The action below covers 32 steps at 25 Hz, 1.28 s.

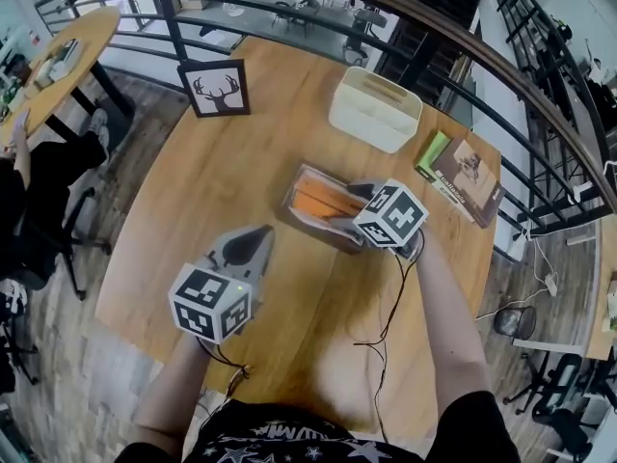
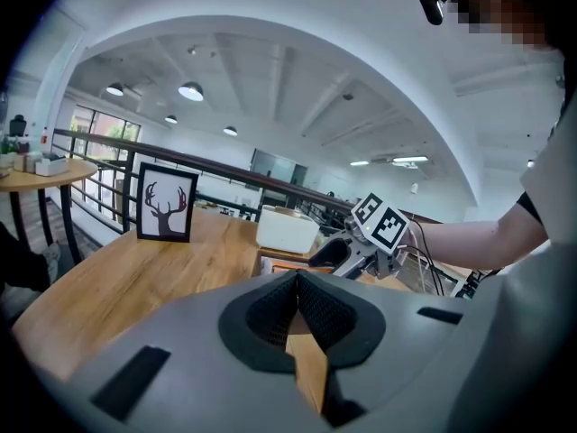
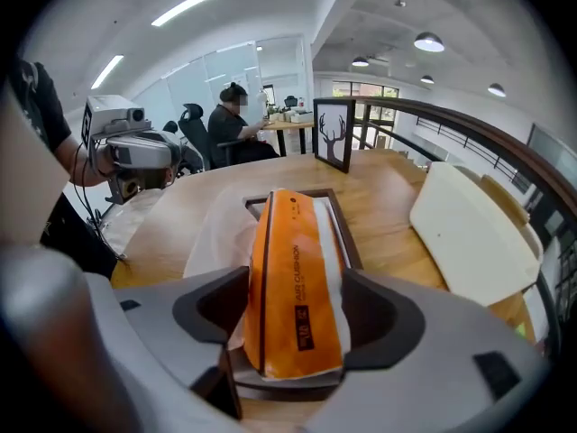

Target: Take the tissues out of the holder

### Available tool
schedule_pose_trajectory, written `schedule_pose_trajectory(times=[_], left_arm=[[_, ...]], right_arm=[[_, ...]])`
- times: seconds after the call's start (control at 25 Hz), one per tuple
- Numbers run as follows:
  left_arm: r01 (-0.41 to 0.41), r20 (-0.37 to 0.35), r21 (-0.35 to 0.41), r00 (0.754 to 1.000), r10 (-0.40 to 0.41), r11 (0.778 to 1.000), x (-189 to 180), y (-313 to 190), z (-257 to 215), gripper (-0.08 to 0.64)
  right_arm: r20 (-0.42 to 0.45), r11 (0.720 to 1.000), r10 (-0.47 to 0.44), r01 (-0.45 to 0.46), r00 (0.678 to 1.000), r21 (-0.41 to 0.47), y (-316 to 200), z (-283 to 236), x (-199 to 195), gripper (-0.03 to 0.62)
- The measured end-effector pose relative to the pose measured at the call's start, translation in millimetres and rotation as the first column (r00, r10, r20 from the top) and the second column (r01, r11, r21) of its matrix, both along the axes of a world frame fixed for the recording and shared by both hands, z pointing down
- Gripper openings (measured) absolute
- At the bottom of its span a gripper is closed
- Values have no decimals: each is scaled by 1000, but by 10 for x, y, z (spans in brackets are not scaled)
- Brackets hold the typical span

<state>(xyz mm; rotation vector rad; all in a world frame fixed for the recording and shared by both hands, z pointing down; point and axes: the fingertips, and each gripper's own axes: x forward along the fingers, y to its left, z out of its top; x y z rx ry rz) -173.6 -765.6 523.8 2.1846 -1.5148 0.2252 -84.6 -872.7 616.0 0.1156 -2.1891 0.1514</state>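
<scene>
An orange tissue pack (image 1: 323,201) (image 3: 293,278) lies in a dark-framed holder (image 1: 301,218) (image 3: 348,233) near the middle of the wooden table (image 1: 212,191). My right gripper (image 1: 361,195) (image 3: 297,318) is at the pack's near end. It stands open, with the end of the pack between its two jaws, and the pack still rests in the holder. My left gripper (image 1: 253,235) (image 2: 296,282) hovers over bare wood to the left and nearer me, shut with nothing in it, and it points toward the holder (image 2: 290,258).
Behind the holder stands a white box (image 1: 374,110) (image 3: 464,233). A framed deer picture (image 1: 218,87) (image 2: 166,203) stands at the far left. A book (image 1: 468,183) and a green item (image 1: 433,154) lie at the right edge. Cables (image 1: 386,326) trail near me; a railing (image 1: 405,27) runs behind.
</scene>
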Motion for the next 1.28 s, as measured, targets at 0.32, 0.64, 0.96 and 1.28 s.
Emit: schedule_pose_trajectory(times=[0.32, 0.64, 0.96, 1.28], left_arm=[[28, -22, -18, 999, -28, 999, -70, 92, 69, 14], [22, -38, -14, 999, -22, 1000, -21, 242, -13, 14], [12, -17, 30, 1000, -11, 999, -17, 486, -292, 14], [9, -9, 77, 1000, -8, 997, -60, 978, -581, 14]], right_arm=[[-94, 989, 34, -20, 995, 147, -42, 109, -42, 294], [-57, 958, 3, 14, 998, 285, 135, -24, -52, 228], [6, 860, 63, -57, 998, 507, 197, -620, -6, 222], [106, 719, 82, -132, 991, 682, 801, -1452, 78, 222]])
